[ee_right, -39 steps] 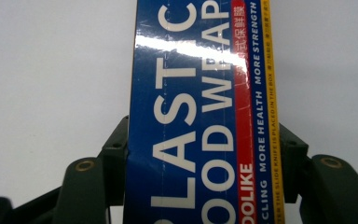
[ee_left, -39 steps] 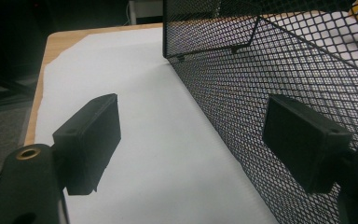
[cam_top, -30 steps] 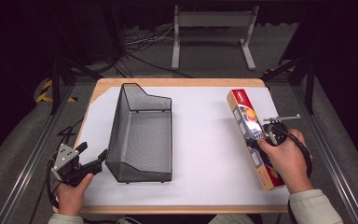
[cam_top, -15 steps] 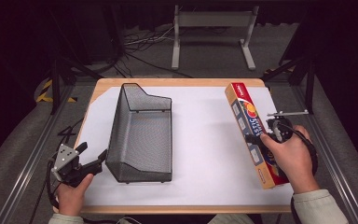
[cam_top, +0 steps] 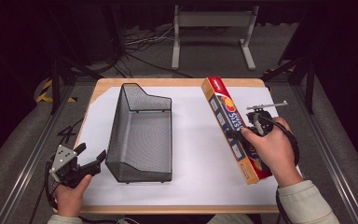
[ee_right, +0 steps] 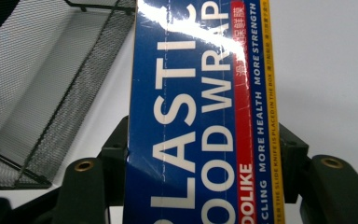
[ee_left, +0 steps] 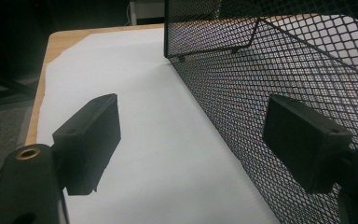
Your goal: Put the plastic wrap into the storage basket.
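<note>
Since the earlier frames the box has swung leftward off the table's right edge, clamped in the right gripper. The left gripper waits wide beside the basket. Align the box lengthwise with the basket before lowering.

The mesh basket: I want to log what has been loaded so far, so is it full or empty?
Empty. The high view shows only bare mesh inside the mesh basket; the plastic wrap box is outside it, held in the right claw.
</note>
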The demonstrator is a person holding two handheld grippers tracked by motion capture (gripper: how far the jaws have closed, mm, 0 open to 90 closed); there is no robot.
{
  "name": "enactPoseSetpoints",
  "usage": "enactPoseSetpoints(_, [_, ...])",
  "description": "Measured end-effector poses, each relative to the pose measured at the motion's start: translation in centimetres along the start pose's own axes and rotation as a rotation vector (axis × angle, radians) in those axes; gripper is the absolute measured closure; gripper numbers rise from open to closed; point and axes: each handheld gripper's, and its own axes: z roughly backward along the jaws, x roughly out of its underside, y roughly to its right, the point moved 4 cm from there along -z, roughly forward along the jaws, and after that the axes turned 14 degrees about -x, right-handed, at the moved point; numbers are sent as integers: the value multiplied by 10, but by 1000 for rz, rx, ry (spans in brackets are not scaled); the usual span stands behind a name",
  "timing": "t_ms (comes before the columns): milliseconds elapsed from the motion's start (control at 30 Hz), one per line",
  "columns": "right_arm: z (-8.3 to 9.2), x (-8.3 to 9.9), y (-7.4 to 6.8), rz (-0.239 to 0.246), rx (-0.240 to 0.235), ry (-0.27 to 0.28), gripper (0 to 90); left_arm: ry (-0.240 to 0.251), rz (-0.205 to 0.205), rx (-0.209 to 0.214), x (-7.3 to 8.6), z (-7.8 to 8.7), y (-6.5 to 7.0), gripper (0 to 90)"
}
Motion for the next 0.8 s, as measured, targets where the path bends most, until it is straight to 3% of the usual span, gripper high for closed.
enactPoseSetpoints(400, [-29, -19, -45, 72, -37, -39, 400, 2, 7, 2, -1, -2, 0, 201])
enactPoseSetpoints(800, [-60, -34, -83, 105, -80, -83, 398, 3, 10, 7, -1, -1, 0, 202])
